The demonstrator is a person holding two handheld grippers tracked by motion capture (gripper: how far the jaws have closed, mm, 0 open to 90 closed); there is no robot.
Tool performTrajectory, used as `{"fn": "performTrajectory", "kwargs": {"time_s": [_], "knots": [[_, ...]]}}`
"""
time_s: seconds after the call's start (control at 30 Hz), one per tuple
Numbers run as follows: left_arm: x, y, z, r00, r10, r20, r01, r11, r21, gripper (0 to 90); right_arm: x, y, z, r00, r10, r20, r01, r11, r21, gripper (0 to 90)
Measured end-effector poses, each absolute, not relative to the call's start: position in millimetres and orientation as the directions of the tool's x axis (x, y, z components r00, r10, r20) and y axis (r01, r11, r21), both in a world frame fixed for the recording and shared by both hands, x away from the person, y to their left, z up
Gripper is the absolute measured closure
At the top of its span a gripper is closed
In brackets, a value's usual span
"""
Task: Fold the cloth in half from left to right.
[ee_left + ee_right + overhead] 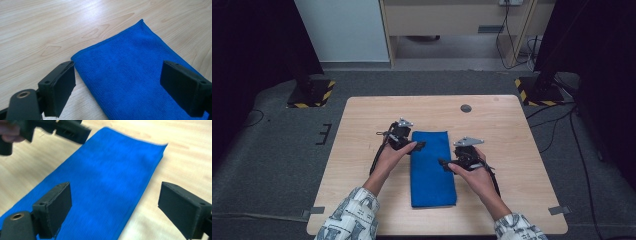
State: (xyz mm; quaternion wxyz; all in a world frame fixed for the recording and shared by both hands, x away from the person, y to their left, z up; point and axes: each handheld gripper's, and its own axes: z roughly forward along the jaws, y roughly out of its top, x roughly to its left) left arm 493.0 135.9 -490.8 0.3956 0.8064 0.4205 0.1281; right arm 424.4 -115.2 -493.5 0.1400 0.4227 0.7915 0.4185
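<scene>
High view, item record: left gripper (418,145) at the left long edge of a folded blue cloth (432,170), jaws spread wide and gripping nothing; right gripper (443,163) at the cloth's right long edge, a little nearer the person, jaws likewise spread and empty. Left gripper view: left gripper (117,85) has one jaw beside the cloth's corner and the other over its surface, neither pressing the cloth (130,67). Right gripper view: right gripper (113,206) has its jaws apart above the cloth (100,185), with the other gripper blurred at the top left. Cloth: a narrow rectangle, several layers thick, lying flat at the middle of the desk (512,125), its long sides running from the near edge toward the far edge. Step judged: a fold looks complete and the cloth lies let go, both hands hovering at its sides. Next move, judged: either pinching one short end with both grippers and carrying it over to the other end, or withdrawing; a further fold calls for catching all layers together.
</scene>
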Motion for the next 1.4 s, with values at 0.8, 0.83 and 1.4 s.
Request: {"fn": "performTrajectory", "kwargs": {"time_s": [0.8,0.83,1.4], "knots": [[493.4,154.5,-494.0,0.599,0.796,-0.083,0.57,-0.351,0.743,10.0,499.4,-103.9,-486.7,-0.528,0.839,0.127,0.595,0.26,0.76,18.4],[493.8,155.2,-493.8,0.586,0.807,-0.071,0.571,-0.349,0.743,11.8,500.3,-103.4,-486.8,-0.529,0.839,0.124,0.597,0.264,0.757,18.4],[500.1,158.6,-491.9,0.553,0.823,-0.129,0.593,-0.28,0.755,16.4,515.7,-93.1,-480.7,-0.548,0.829,0.113,0.595,0.291,0.749,22.4]]}}
